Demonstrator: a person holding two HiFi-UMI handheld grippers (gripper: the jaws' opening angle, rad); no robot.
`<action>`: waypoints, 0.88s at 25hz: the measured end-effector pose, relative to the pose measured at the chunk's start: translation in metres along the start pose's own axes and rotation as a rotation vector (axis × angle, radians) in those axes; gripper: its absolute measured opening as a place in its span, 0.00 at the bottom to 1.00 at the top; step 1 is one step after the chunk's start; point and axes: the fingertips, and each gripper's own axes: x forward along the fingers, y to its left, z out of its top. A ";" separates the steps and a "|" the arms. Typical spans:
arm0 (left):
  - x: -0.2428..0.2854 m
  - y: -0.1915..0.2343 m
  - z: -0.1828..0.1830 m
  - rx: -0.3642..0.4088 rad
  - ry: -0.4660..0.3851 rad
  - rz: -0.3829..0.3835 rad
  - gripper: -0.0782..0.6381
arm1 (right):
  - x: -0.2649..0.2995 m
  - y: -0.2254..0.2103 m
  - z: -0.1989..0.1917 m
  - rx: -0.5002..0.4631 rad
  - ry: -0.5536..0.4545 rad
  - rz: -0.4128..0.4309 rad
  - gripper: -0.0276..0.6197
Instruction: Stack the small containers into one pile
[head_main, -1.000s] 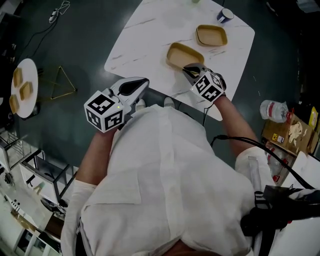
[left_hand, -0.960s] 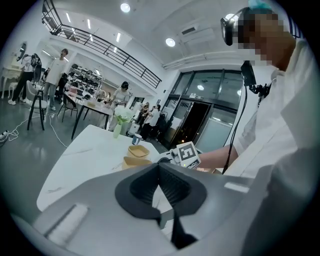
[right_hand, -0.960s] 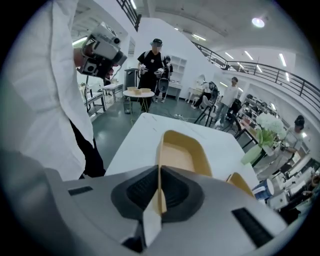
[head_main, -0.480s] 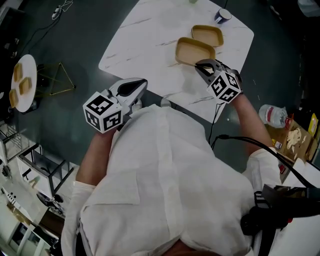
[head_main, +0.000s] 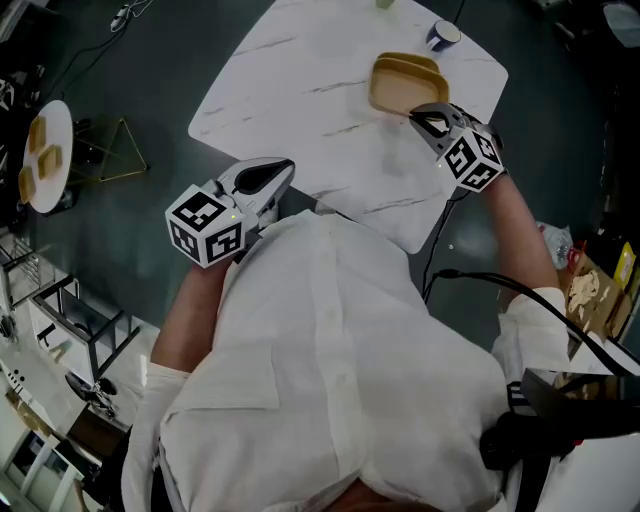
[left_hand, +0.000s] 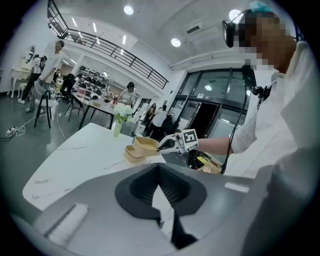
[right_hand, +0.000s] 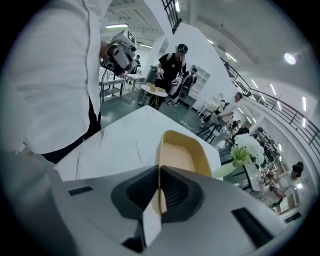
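Two shallow tan containers are on the white marble table (head_main: 300, 110). My right gripper (head_main: 418, 113) (right_hand: 159, 176) is shut on the near rim of one tan container (head_main: 398, 88) (right_hand: 182, 155). It holds that one tilted just above the second container (head_main: 418, 62) (left_hand: 130, 155), mostly covering it. From the left gripper view the held container (left_hand: 146, 144) overlaps the lower one, with the right gripper (left_hand: 165, 145) behind it. My left gripper (head_main: 283, 168) (left_hand: 160, 172) is shut with nothing in it, held off the table's near edge by my body.
A small blue-and-white cup (head_main: 441, 34) stands just beyond the containers. A vase of flowers (left_hand: 119, 120) sits at the table's far side. On the floor are a round side table (head_main: 58, 120) with more tan containers, a gold wire frame (head_main: 110, 160) and cables.
My right gripper has carried its container away from me and to the right, from beside the second container to right above it. The left gripper has stayed put.
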 end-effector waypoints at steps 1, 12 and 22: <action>0.003 -0.001 0.000 -0.003 0.000 0.005 0.12 | -0.001 -0.005 -0.006 -0.007 0.000 0.000 0.07; 0.013 -0.007 -0.007 -0.053 0.019 0.082 0.12 | 0.014 -0.046 -0.057 -0.098 -0.001 0.018 0.07; 0.013 -0.007 -0.013 -0.081 0.049 0.131 0.12 | 0.043 -0.049 -0.080 -0.108 -0.018 0.042 0.07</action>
